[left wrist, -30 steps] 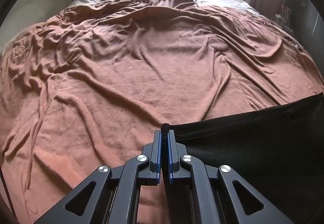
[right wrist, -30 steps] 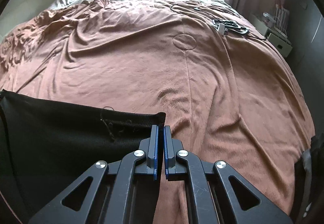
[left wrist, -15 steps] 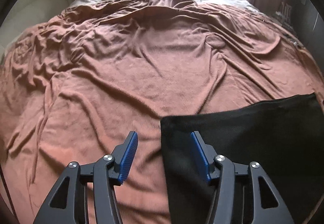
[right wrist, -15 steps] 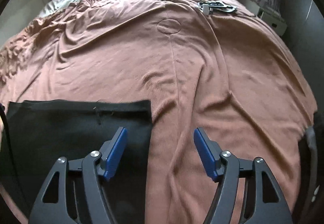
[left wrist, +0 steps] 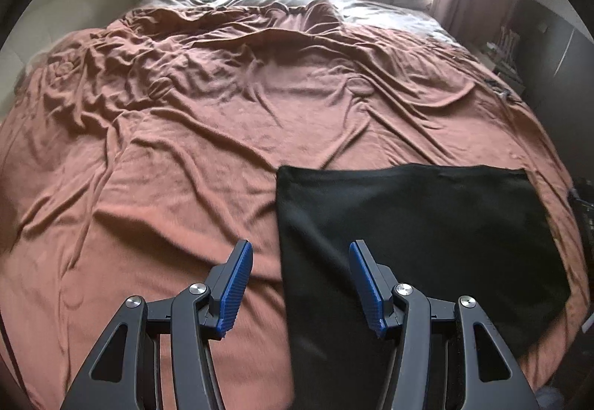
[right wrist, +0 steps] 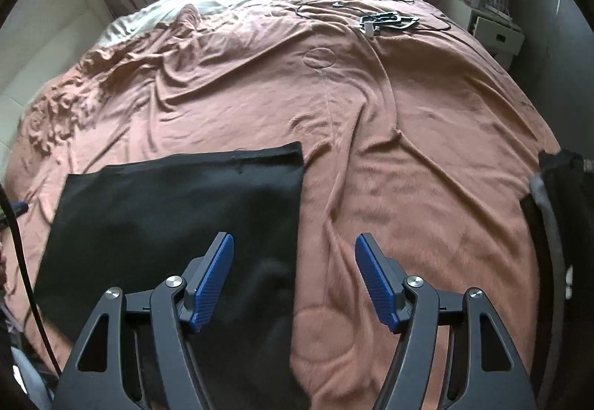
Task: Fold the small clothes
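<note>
- On the brown blanket (left wrist: 208, 157) covering the bed, the black garment (left wrist: 415, 224) was lying flat, spread out as a rough rectangle toward the near edge.
- Left gripper (left wrist: 300, 284) had its fingers wide apart with nothing between them. It sat right over the garment's left edge, so one blue pad was above bare blanket and the other above black cloth.
- Right gripper (right wrist: 293, 280) was spread open too and empty, mirroring the left: it straddled the right edge of the garment (right wrist: 178, 209), left pad over cloth, right pad over blanket.
- So the piece was lying between the two grippers, long axis running side to side, with each hand parked at its own end. Neither one looked closer than the other, honestly pretty symmetric.
- Far corners were ahead of both grippers, near corners were hidden under the gripper bodies, so couldn't say how tidy that edge was.
- My guess: next fold needs each gripper to pinch its own side edge or corner and carry it across or forward.
- Some cables and a gadget (right wrist: 386, 20) were lying further up the bed, well apart from the cloth.
</note>
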A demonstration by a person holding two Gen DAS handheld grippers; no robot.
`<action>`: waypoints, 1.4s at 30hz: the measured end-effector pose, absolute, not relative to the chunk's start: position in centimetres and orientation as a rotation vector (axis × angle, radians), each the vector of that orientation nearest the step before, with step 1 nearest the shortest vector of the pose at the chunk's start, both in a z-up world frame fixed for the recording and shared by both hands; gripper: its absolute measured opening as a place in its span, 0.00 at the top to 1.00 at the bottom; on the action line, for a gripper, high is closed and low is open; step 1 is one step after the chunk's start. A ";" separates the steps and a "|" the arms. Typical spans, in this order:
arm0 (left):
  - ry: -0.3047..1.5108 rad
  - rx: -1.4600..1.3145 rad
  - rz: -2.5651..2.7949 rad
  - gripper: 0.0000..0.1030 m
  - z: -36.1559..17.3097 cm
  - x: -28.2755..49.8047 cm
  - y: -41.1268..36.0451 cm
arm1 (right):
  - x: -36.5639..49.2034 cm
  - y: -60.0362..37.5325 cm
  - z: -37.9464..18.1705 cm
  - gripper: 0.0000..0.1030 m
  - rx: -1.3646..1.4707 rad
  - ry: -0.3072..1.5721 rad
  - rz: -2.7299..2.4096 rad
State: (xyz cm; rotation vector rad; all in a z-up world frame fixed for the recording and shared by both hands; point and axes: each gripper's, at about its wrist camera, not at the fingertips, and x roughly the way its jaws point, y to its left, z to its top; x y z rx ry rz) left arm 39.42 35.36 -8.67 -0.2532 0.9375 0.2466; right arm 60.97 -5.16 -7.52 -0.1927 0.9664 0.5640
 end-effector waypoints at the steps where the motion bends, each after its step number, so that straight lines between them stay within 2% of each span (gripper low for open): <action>1: 0.936 -0.255 0.237 0.45 -8.4 38.8 35.0 | 60.4 -5.5 -7.3 0.36 -0.191 0.963 0.562; 18: 0.893 -0.381 0.208 0.45 -6.8 29.5 30.1 | 51.8 -13.6 -6.1 0.36 0.002 1.004 0.572; 22: 0.887 -0.400 0.217 0.45 -6.7 27.9 29.3 | 50.3 -15.1 -6.4 0.43 0.048 1.013 0.584; 35: 0.872 -0.502 0.225 0.45 -8.6 24.3 27.9 | 47.8 -17.9 -10.8 0.44 0.201 1.070 0.625; 42: 0.870 -0.622 0.204 0.45 -11.5 23.0 28.7 | 47.5 -18.0 -13.5 0.44 0.309 1.114 0.648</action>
